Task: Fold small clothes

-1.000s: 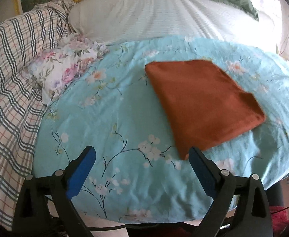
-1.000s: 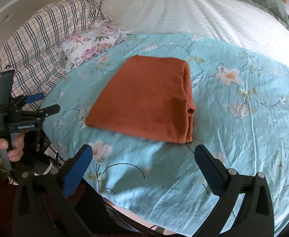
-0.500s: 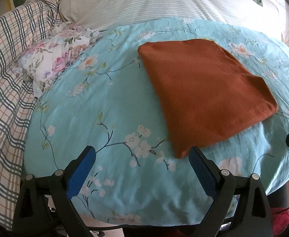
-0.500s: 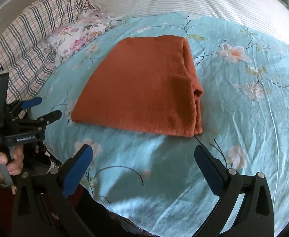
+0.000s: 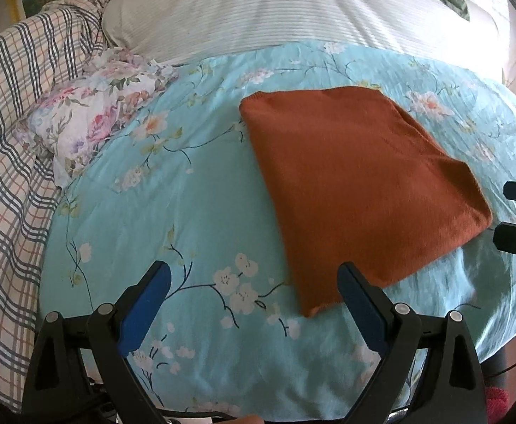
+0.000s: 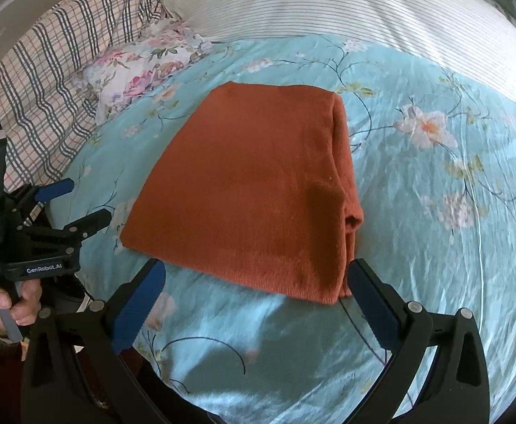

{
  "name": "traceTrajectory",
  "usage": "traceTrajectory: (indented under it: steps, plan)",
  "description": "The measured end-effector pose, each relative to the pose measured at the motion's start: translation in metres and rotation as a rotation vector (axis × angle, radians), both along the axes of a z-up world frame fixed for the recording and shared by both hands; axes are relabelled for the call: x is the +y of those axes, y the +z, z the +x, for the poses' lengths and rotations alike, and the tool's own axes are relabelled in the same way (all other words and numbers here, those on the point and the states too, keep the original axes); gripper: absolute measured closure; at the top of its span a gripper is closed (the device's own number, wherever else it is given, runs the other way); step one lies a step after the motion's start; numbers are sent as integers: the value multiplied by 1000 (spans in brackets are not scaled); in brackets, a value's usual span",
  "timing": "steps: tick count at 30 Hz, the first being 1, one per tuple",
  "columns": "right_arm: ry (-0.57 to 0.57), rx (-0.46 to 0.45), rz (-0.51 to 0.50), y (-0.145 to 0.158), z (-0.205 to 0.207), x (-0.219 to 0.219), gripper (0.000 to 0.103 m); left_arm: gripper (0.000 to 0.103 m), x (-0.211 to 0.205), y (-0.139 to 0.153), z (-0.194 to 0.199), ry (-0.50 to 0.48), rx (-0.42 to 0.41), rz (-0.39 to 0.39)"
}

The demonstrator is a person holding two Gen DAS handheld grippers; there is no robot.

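on the blue flowery bed cover (image 5: 194, 212) lies a folded orange cloth (image 5: 356, 190), and both the left tongs (image 5: 254, 304) and right tongs (image 6: 258, 293) are wide apart, holding nothing.

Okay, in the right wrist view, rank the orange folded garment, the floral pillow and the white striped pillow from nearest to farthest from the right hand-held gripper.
1. Orange folded garment: just ahead of the open right hand-held gripper, on the teal floral bedspread.
2. Floral pillow: beyond it, to the left.
3. White striped pillow: farthest, across the top.

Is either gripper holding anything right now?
No. The left gripper and right gripper are both open and empty; the folded rust-orange knit garment lies free on the bed.
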State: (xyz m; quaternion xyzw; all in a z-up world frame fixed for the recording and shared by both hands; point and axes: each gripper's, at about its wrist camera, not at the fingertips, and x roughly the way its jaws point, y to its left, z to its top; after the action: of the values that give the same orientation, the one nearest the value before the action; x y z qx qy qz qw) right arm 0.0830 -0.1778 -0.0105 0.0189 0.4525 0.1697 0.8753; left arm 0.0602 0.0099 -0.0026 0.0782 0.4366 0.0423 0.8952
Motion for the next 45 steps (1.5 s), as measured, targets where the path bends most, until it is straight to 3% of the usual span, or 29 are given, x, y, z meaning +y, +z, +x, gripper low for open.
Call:
traceTrajectory:
  steps: [18, 45]
  plan:
    - [5, 14, 14, -3, 17, 4, 1, 7, 0, 2, 10, 3, 0, -35]
    - [-3, 8, 20, -2, -2, 1, 1, 7, -9, 10, -7, -16, -23, -47]
